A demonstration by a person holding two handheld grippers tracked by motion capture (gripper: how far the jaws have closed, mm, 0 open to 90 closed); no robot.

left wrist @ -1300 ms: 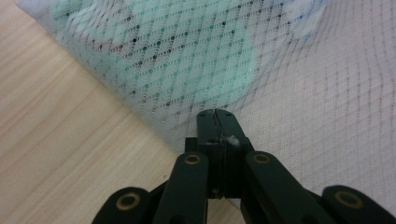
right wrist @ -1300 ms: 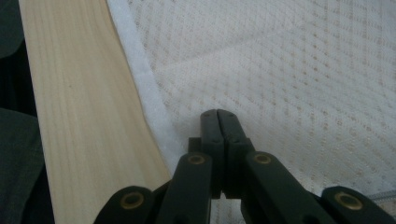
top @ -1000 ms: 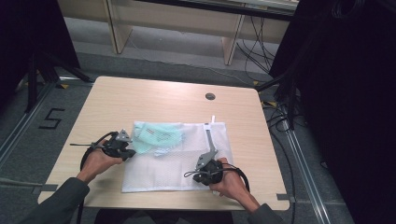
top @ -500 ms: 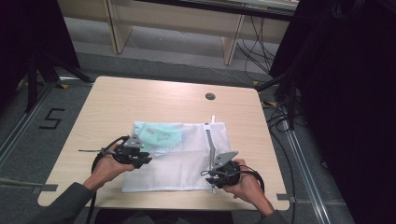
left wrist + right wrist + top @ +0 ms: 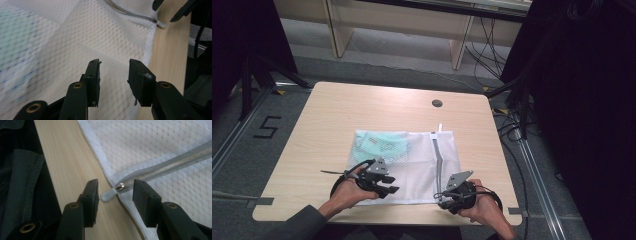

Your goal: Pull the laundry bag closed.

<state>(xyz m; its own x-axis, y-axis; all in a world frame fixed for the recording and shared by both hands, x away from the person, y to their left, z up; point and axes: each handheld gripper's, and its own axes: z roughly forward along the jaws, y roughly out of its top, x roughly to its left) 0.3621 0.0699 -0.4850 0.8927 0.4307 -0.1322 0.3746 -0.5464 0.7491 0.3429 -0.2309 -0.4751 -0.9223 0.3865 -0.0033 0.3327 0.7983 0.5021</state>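
Note:
A white mesh bag (image 5: 412, 167) lies flat mid-table, with a pale green cloth (image 5: 379, 146) inside its far left part. A grey zipper (image 5: 437, 155) runs toward the near edge. My left gripper (image 5: 388, 187) is open above the bag's near left area, and mesh (image 5: 50, 50) lies under its jaws (image 5: 113, 66). My right gripper (image 5: 443, 200) is open at the bag's near edge. The grey zipper pull (image 5: 108, 194) lies between its jaws (image 5: 115, 184), untouched. The zipper (image 5: 172, 161) runs away to the upper right.
Bare wooden table (image 5: 362, 107) surrounds the bag, with a round cable hole (image 5: 437, 103) at the far side. A dark sleeve (image 5: 22, 177) sits beside the right gripper. The near table edge (image 5: 377, 220) is close to both hands.
The left gripper moved right and nearer, from the bag's left edge to over the mesh. The right gripper shifted slightly right and toward the near edge, to the zipper's end.

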